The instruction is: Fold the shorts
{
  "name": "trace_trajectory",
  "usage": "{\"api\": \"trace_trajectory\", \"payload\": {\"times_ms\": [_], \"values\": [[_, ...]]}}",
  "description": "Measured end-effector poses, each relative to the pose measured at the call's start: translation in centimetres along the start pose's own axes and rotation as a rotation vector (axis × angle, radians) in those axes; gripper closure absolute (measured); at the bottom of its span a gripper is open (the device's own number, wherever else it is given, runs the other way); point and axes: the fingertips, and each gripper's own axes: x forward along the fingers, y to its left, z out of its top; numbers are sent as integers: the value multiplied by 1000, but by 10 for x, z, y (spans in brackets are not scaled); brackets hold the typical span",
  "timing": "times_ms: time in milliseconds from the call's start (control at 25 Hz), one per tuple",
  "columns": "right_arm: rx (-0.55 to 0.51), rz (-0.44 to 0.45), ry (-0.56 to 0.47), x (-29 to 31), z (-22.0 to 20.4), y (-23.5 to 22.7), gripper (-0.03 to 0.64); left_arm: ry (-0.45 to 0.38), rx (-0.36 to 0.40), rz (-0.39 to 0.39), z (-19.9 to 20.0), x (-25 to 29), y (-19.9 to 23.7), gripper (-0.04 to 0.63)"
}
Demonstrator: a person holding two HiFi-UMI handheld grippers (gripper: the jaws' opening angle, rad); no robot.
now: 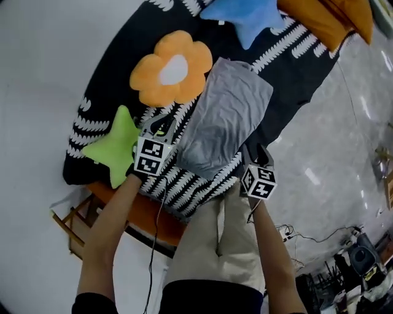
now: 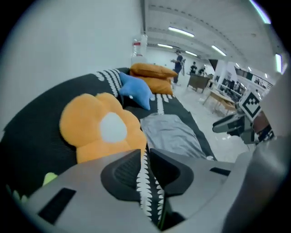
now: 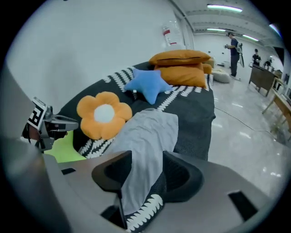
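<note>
Shorts (image 1: pixel 224 116), soft and limp: I pinch lower-frame hem corners. Left gripper (image 2: pixel 144 157) nearly together, empty; right gripper (image 3: pixel 146 164) apart, shorts between.

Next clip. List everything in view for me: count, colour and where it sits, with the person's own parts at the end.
shorts: one, grey, middle of the bedspread
bedspread: one, black with white fishbone stripes, covers the raised surface
flower cushion: one, orange with a white centre, left of the shorts
green star cushion: one, near left corner
blue star cushion: one, far end, beyond the shorts
pillows: two, orange, stacked at the far right corner
cables: several, dark, floor at right
left gripper: grey, narrow gap between its jaws, nothing in it
right gripper: grey, jaws apart over the shorts' near edge
trousers: beige, bottom centre
</note>
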Motion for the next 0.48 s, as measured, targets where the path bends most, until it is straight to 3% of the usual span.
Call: {"api": "trace_trajectory", "payload": {"times_ms": [80,120,240,320,400,480], "values": [[-65,-20,49,19,-15,-1,388,107,130,-98,-13,41,-23,495],[-154,1,78,30,-19,5,394,155,244,-160,-18,59,-35,484],[-499,120,158,65,-26,20,396,242,728,-325,-23,102,-71,458],[-699,170,194,84,-35,14,394,254,959,-413,-24,127,-93,418],[-830,187,209,99,-43,3,394,277,1074,-487,-29,148,-110,414],[-897,201,222,114,-43,-4,389,340,1167,-543,-42,164,-111,378]]}}
